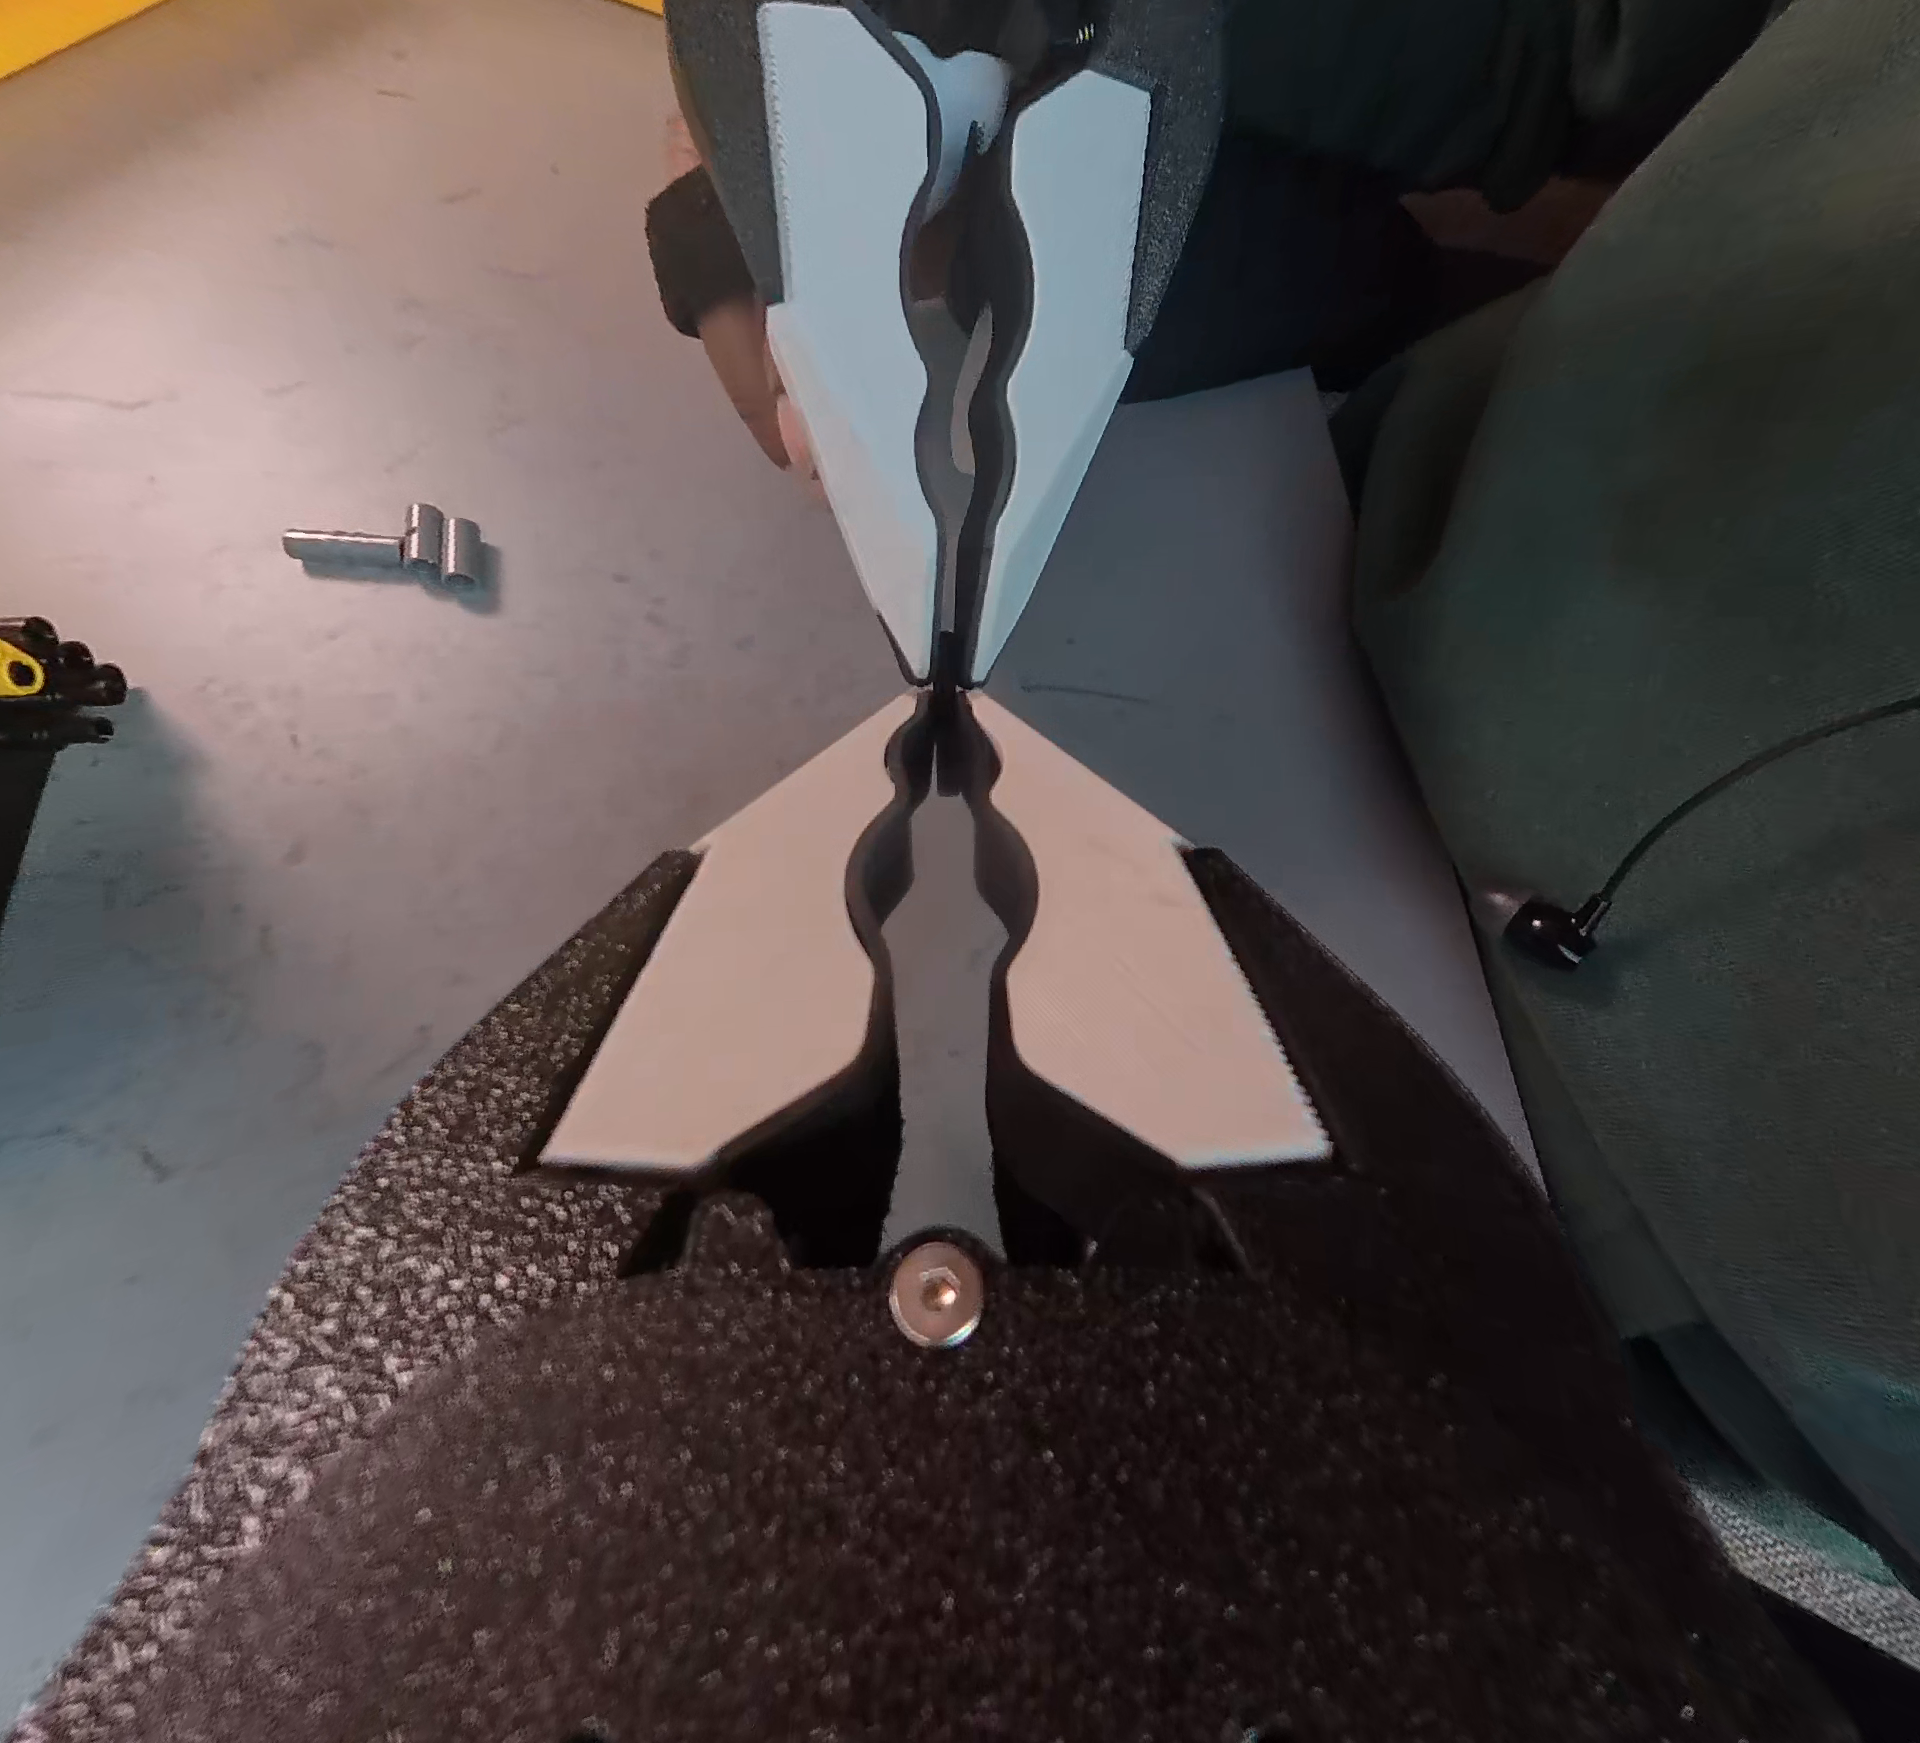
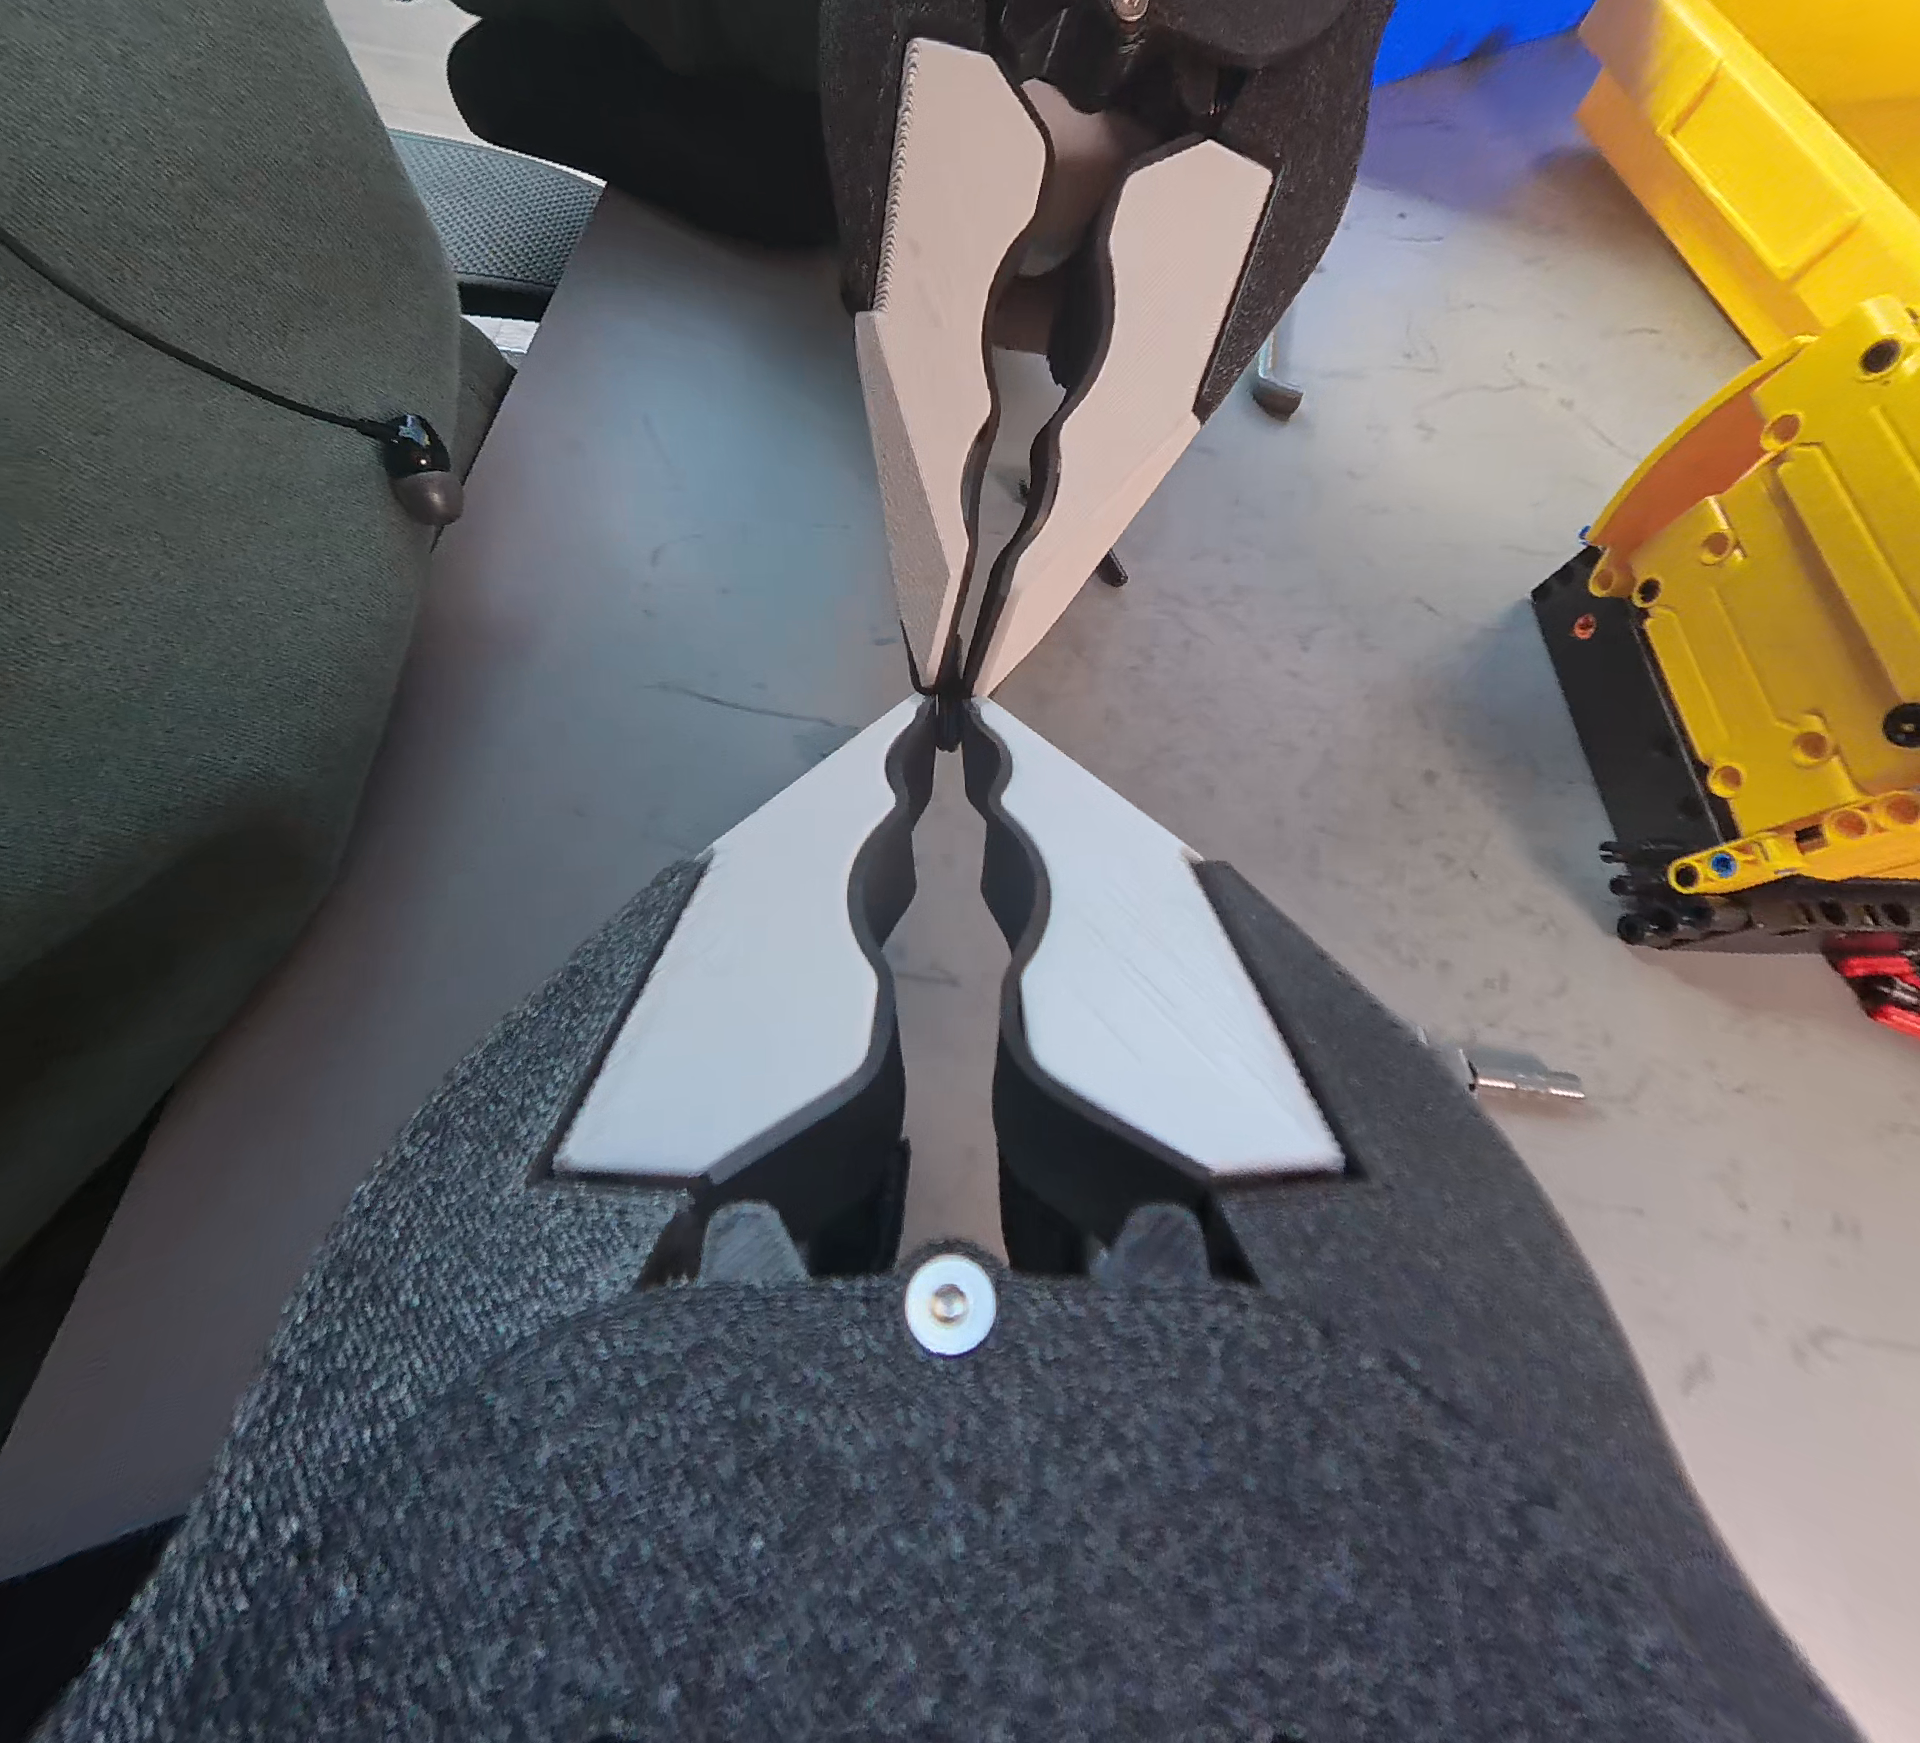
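Black and thin, a small piece (image 1: 947, 670) sits between the two tools, which meet tip to tip above the grey bench (image 1: 312, 291). The left gripper (image 1: 940, 706) has its jaws almost fully closed on one end of it, and the right gripper (image 2: 945, 711) pinches the other end in the same way. A grey metal-coloured part (image 1: 400, 545) lies apart on the bench. Near the right gripper stand a yellow and black block model (image 2: 1766, 654) and a yellow bin (image 2: 1766, 83).
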The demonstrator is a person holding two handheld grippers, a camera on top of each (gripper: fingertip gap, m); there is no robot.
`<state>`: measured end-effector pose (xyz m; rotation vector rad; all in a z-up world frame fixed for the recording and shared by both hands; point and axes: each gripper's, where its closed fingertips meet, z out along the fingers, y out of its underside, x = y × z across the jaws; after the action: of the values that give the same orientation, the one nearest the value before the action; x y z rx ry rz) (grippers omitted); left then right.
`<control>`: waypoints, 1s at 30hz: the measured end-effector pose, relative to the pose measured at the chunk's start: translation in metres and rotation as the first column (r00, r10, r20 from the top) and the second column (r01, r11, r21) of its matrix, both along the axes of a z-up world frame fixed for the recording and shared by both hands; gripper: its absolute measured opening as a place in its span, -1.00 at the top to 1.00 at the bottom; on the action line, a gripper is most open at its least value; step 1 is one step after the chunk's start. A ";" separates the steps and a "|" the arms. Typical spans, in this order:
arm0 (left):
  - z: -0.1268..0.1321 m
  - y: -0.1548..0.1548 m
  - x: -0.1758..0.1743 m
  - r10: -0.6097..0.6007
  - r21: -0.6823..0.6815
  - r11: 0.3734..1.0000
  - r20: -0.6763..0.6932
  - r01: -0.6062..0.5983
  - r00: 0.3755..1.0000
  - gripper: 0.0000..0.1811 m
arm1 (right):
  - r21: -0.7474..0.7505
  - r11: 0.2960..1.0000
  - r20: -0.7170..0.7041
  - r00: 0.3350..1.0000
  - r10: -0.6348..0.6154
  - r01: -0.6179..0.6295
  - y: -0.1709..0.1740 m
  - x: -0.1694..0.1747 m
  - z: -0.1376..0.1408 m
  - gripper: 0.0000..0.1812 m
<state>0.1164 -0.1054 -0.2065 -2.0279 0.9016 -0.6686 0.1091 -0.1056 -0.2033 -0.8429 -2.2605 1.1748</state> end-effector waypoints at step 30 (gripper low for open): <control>0.006 0.004 -0.004 0.019 0.026 0.999 0.067 -0.020 0.998 0.92 | -0.070 0.997 -0.017 1.000 -0.023 0.022 0.011 0.001 0.007 0.96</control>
<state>0.1129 -0.1016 -0.2002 -1.9764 0.8464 -0.7058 0.1098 -0.0951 -0.1959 -0.8784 -2.2010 1.2525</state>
